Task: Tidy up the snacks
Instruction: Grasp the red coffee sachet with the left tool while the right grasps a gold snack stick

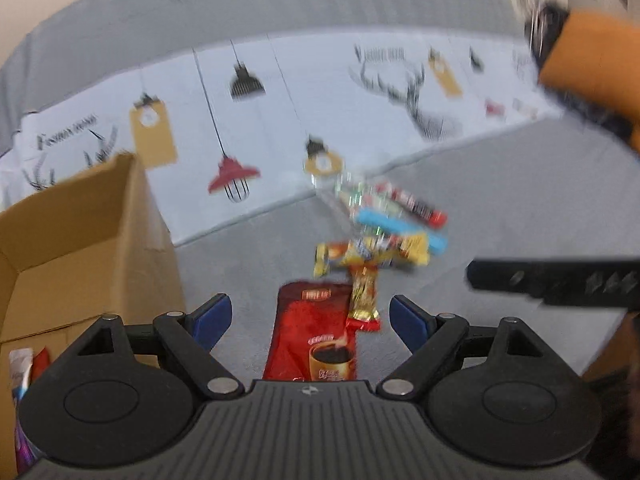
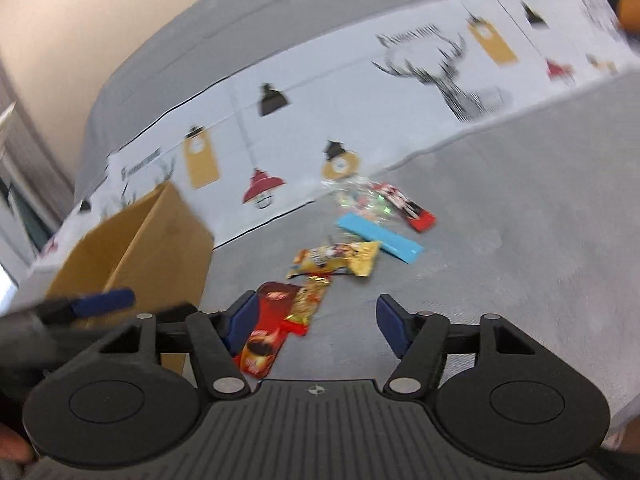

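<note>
Several snack packets lie on a grey surface. A red coffee sachet [image 1: 316,332] [image 2: 266,332] is nearest, with a red-gold candy bar [image 1: 363,298] [image 2: 308,304] beside it. Farther off lie a yellow packet [image 1: 376,256] [image 2: 336,260], a blue bar [image 1: 400,230] [image 2: 380,234], a red-black bar [image 1: 420,204] [image 2: 408,206] and a clear wrapper [image 2: 360,196]. My left gripper [image 1: 310,318] is open, just above the coffee sachet. My right gripper [image 2: 316,320] is open and empty, right of the sachet. An open cardboard box [image 1: 80,248] [image 2: 152,248] stands at the left.
A printed white sheet [image 1: 280,120] [image 2: 360,100] runs behind the snacks against a grey backing. Snack packets [image 1: 24,372] show at the box's lower left. The other gripper's finger [image 1: 552,280] [image 2: 96,300] crosses each view. An orange-sleeved arm [image 1: 592,64] is at the upper right.
</note>
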`<state>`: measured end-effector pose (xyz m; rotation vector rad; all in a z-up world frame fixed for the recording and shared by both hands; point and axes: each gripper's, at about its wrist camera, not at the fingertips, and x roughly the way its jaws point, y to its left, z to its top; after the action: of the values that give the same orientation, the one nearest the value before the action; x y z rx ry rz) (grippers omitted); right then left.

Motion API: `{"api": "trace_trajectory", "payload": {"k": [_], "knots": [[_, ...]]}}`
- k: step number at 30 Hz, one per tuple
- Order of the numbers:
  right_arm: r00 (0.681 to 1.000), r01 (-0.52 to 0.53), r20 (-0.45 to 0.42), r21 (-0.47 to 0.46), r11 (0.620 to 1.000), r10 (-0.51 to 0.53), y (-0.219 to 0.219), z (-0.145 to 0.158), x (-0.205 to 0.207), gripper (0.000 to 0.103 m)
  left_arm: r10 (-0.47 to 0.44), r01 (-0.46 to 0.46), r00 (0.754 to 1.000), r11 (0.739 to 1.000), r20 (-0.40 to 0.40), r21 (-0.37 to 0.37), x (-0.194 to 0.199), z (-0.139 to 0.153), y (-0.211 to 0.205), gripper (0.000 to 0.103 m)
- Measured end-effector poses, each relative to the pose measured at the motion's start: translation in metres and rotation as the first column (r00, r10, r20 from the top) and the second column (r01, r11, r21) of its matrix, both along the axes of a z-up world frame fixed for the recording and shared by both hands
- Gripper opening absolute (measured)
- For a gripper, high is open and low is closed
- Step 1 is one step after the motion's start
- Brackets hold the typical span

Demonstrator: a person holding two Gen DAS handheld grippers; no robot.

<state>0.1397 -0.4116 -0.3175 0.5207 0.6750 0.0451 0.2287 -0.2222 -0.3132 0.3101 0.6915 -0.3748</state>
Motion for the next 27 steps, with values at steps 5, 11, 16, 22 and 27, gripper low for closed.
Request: {"api": "trace_trajectory", "payload": {"k": [5,11,16,22,27], "knots": [[0.996,-0.045,-0.082,-0.002,0.999,0.045,0.008,-0.023,0.026,0.057,0.063,-0.054,0.984,0.997,-0.168,0.057,0.048,-0.061,-0.003,0.089],[0.976,-0.177,-0.138,-0.060,0.982,0.167,0.033,-0.040,0.077,0.057,0.041,-0.035,0.993,0.998,-0.107,0.054,0.053,-0.074,0.003,0.074],[0.969,-0.202,-0.159,-0.071,0.977,0.189,0.047,-0.051,0.099,0.057,0.041,-0.038,0.997,0.998,-0.065,0.051,0.051,-0.074,0.004,0.065],[0.961,-0.255,-0.178,-0.283,0.925,0.210,0.077,-0.051,0.108,0.030,0.008,-0.005,0.999,0.998,-0.050,0.057,0.043,-0.070,-0.001,0.040],[0.957,-0.273,-0.190,-0.351,0.896,0.217,0.077,-0.048,0.095,0.022,-0.004,0.008,0.996,0.999,-0.092,0.042,0.033,-0.069,-0.003,0.041]]}}
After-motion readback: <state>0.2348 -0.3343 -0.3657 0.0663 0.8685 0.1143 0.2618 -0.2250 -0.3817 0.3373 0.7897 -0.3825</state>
